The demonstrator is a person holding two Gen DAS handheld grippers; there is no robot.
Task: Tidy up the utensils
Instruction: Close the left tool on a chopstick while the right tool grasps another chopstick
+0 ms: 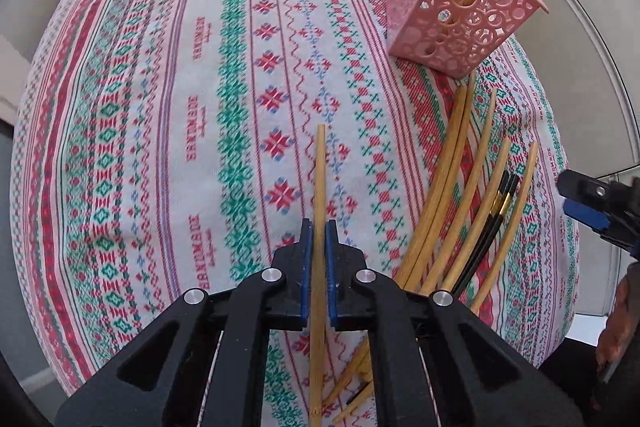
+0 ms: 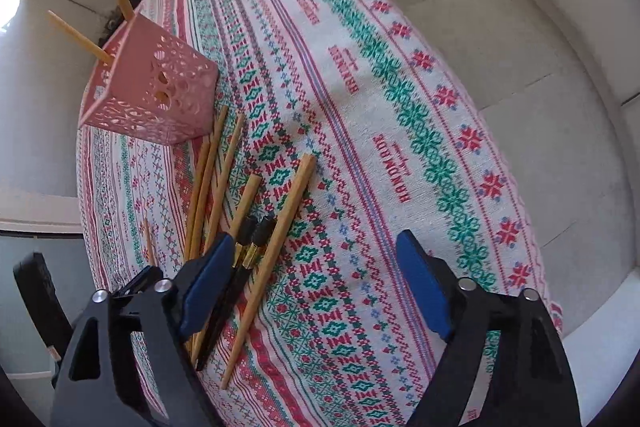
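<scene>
Pointing steeply down at the table, my left claw (image 1: 319,231) has its blue pads pinched tight on a single bamboo chopstick (image 1: 320,187), which runs straight out ahead between the fingertips and back under the claw body. To the right of that claw lies the loose bundle of bamboo chopsticks (image 1: 452,195), fanned out on the cloth, with a black pair (image 1: 496,215) tucked among them. Further ahead and to the right stands the pink perforated holder (image 1: 452,7), tilted in the fisheye view, with two chopsticks already poking up out of it. My right claw (image 1: 592,203) shows at the far right edge of the left wrist view, beyond the bundle.

My right claw (image 2: 320,267) also aims steeply downward, jaws spread fairly wide with nothing pressed between the pads. Its left finger (image 2: 208,275) sits over the black chopsticks (image 2: 248,239), and one bamboo stick (image 2: 276,251) lies just inside that finger, between the jaws. The rest of the bundle (image 2: 208,187) stretches ahead and to the left of this claw, its far tips ending just beside the holder (image 2: 160,95). My left claw is only a dark edge low at the left of this view. The patterned tablecloth (image 2: 400,131) covers everything ahead and to the right, bare of utensils, and pale floor tiles (image 2: 520,27) lie beyond its edge
</scene>
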